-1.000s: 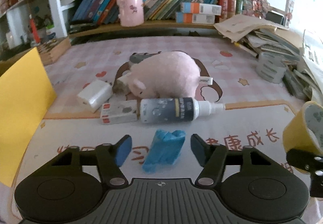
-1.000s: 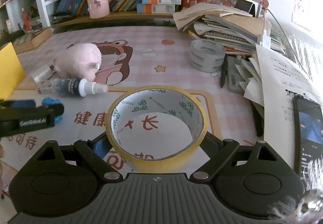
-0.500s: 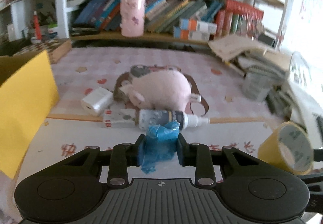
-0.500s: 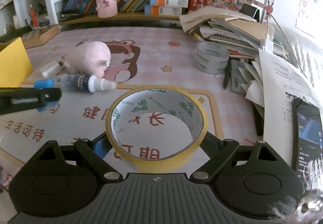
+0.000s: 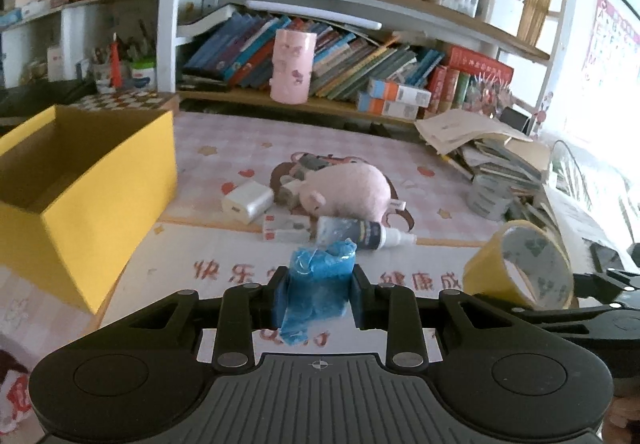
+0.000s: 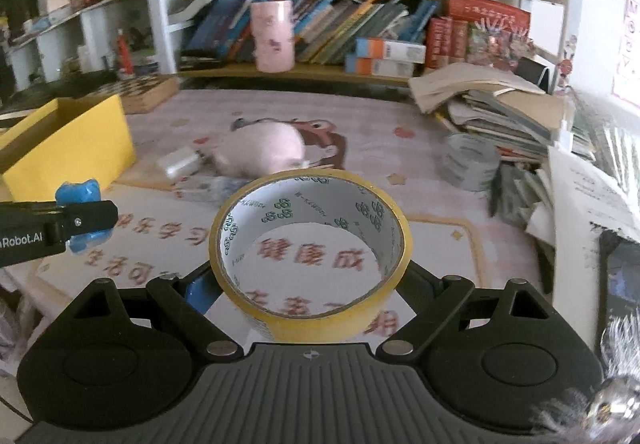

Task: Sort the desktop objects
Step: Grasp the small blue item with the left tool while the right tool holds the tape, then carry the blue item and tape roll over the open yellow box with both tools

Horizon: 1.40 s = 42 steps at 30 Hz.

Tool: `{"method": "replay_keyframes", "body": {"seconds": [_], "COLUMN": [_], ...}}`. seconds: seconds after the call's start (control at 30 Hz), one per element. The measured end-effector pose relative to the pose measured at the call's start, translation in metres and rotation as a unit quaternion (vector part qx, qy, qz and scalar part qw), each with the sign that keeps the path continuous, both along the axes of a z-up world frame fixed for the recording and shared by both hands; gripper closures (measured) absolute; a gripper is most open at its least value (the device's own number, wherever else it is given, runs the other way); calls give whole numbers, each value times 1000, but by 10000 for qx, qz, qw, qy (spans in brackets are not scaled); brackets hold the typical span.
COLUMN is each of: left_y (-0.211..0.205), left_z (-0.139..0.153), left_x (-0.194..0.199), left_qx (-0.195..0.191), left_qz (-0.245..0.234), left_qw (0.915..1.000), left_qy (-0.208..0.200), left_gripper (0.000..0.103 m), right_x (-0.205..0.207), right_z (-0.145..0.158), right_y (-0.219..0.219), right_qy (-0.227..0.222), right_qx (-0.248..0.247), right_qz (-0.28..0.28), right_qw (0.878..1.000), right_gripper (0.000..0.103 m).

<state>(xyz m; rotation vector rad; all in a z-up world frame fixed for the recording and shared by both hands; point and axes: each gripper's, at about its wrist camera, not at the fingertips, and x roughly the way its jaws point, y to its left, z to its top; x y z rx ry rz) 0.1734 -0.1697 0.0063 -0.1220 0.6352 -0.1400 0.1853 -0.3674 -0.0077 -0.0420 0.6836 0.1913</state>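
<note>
Worktop [image 5: 224, 244] under a pink patterned mat, bookshelf behind. Open yellow box [image 5: 92, 200] at the left edge. Pink plush toy [image 5: 348, 188] mid-mat, white charger block [image 5: 248, 201] just beside it, spray bottle [image 5: 360, 232] lying in front of it. Grey tape roll [image 6: 472, 162] near the paper stack at right. Right gripper [image 6: 310, 280]: fingers set wide, clamped on the outside of a yellow tape roll [image 6: 310, 244], held clear of the mat. Left gripper [image 5: 318, 298]: fingers nearly together, pinching a crumpled blue wrapper [image 5: 318, 284], above the mat, right of the box.
</note>
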Motion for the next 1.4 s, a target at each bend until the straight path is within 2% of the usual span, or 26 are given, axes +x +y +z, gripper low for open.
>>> {"method": "replay_keyframes", "body": {"seconds": [0.2, 0.53, 0.87, 1.17, 1.4], "left_y": [29, 84, 142, 180, 192], "left_z": [4, 2, -1, -3, -1], "left_x": [-23, -73, -124, -157, -171], "left_qx": [-79, -155, -133, -61, -13], "left_qz": [0, -100, 41, 135, 162], "left_qw": [9999, 9998, 9999, 9999, 9999], "left_qy": [-117, -85, 33, 63, 15], "left_gripper": [74, 74, 74, 74, 74], "right_x": [-20, -65, -118, -148, -156], "right_z": [4, 4, -3, -9, -7], "right_y": [30, 82, 150, 190, 210], "right_qy": [-21, 56, 159, 197, 197], "right_qx": [-31, 39, -45, 64, 37], "right_qz": [15, -56, 259, 389, 535], "right_qw": [10000, 10000, 9995, 9990, 9984], "right_gripper": [14, 14, 14, 14, 14]}}
